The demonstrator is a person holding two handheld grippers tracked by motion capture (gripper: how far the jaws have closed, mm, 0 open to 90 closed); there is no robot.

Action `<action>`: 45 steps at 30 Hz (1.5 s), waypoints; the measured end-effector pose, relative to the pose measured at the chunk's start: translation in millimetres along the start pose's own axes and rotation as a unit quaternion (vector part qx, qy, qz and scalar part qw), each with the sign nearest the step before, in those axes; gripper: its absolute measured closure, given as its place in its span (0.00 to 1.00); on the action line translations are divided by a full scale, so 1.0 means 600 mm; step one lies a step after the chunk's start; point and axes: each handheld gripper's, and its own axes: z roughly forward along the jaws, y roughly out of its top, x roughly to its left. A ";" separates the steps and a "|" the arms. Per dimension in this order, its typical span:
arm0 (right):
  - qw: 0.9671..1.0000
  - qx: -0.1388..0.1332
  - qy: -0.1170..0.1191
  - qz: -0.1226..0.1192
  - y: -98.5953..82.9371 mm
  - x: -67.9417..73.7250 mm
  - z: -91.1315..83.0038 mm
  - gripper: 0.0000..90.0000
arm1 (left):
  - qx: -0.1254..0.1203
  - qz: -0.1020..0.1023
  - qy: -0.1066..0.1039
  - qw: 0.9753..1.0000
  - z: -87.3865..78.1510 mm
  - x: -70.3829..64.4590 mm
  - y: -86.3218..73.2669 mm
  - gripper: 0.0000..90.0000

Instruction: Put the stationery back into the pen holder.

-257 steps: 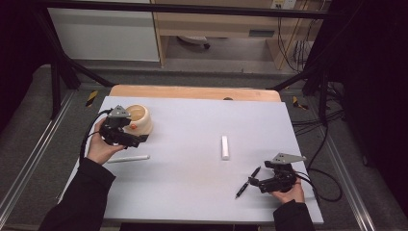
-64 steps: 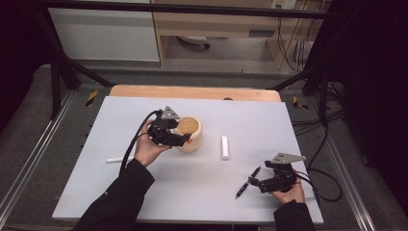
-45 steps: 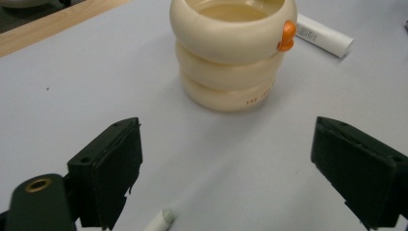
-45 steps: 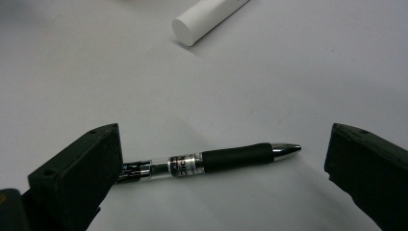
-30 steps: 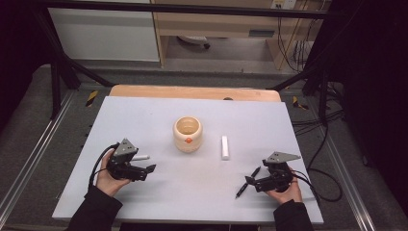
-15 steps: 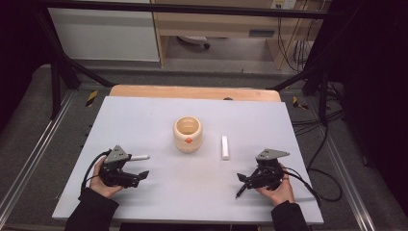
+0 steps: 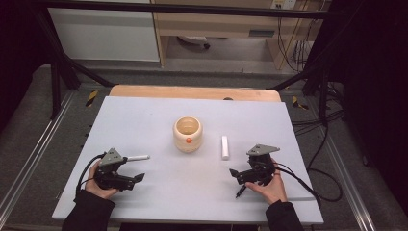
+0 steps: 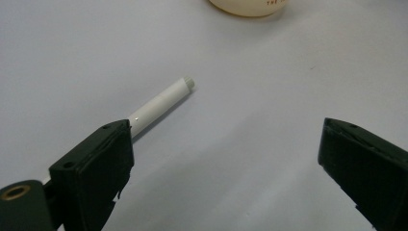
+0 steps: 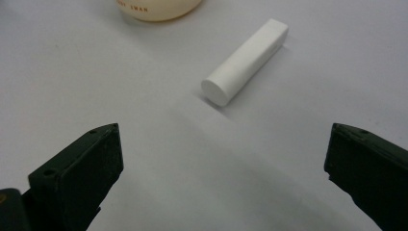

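Fingers of the left gripper [image 7: 137, 178] stand wide apart and empty, with the white pen [image 8: 161, 100] lying just beside the left one. Right gripper [image 7: 234, 173] is spread too, the white block [image 9: 246, 60] ahead between its fingers, on the desk [image 7: 144, 120].

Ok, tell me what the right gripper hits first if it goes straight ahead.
Probably the white block: the right gripper, jaws open, points at its near end, with the cream pot farther off to the left.
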 end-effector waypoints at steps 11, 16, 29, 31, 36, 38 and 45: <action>0.999 0.020 -0.031 0.021 0.044 0.012 0.040 0.13 | -0.004 0.003 0.000 1.000 -0.005 0.000 -0.004 0.06; 0.998 0.028 -0.044 0.029 0.064 0.014 0.061 0.23 | 0.000 -0.002 -0.002 1.000 -0.001 0.003 -0.006 0.07; 0.994 0.055 -0.081 0.052 0.075 0.020 0.107 0.45 | 0.002 -0.001 -0.002 1.000 0.001 0.004 -0.007 0.07; 0.993 0.058 -0.086 0.051 0.073 0.020 0.109 0.50 | 0.003 -0.002 -0.003 1.000 0.001 0.003 -0.007 0.07; 0.992 0.062 -0.089 0.060 0.071 0.023 0.113 0.59 | 0.003 -0.002 -0.003 1.000 0.001 0.003 -0.007 0.07; 0.992 0.064 -0.091 0.063 0.069 0.023 0.115 0.60 | 0.004 -0.001 -0.003 1.000 0.001 0.003 -0.008 0.07; 0.990 0.067 -0.092 0.083 0.069 0.024 0.119 0.64 | 0.005 0.000 -0.003 1.000 0.002 0.003 -0.008 0.07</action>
